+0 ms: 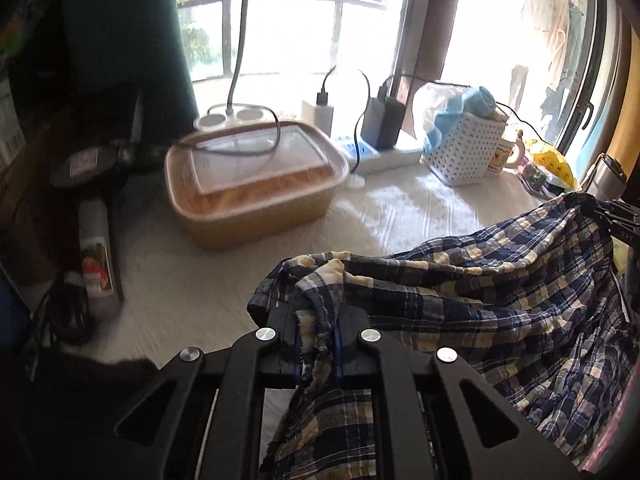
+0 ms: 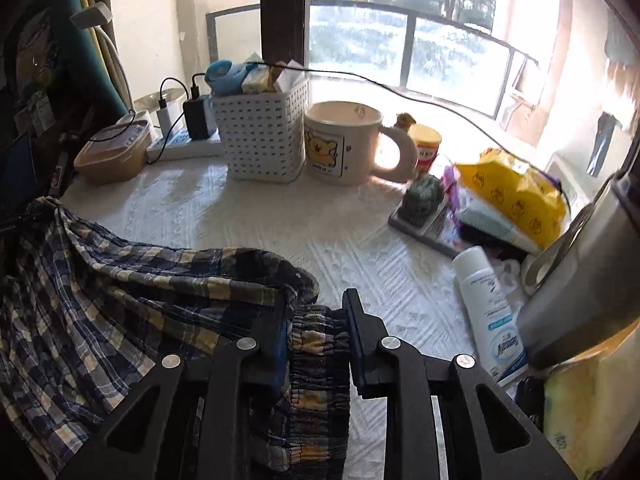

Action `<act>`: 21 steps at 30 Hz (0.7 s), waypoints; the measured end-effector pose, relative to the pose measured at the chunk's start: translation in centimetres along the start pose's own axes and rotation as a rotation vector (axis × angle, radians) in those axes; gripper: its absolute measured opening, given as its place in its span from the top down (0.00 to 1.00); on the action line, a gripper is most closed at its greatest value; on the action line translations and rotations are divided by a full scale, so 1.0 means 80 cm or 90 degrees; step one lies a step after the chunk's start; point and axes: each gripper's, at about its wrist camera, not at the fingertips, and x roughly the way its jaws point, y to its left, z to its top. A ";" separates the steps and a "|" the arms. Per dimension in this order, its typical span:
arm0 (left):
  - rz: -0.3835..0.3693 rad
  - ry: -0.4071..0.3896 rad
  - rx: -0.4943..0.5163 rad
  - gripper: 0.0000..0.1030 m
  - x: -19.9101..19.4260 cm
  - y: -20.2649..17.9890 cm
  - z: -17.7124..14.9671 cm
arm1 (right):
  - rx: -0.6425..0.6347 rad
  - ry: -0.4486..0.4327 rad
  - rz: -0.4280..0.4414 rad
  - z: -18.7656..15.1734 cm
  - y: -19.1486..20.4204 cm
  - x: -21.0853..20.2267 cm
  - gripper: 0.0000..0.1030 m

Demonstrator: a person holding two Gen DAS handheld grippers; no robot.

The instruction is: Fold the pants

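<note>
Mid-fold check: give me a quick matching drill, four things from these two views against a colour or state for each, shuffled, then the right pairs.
Things:
1. pants
2. mug
3. basket
4. left gripper

Colour or state:
A. white, full of small holes
B. shut on plaid cloth
C. cream, with a bear picture
D. navy and yellow plaid, bunched on the white tablecloth

Pairs: 1-D, 2-C, 3-A, 4-B

Pants (image 2: 120, 280) sprawl across the table (image 2: 320, 220) up front; basket (image 2: 262, 136) sits left of the mug (image 2: 340, 144) behind them.
</note>
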 end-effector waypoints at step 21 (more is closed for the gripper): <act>-0.041 -0.031 -0.025 0.22 -0.087 -0.021 -0.048 | 0.054 -0.049 -0.040 0.015 -0.033 -0.017 0.06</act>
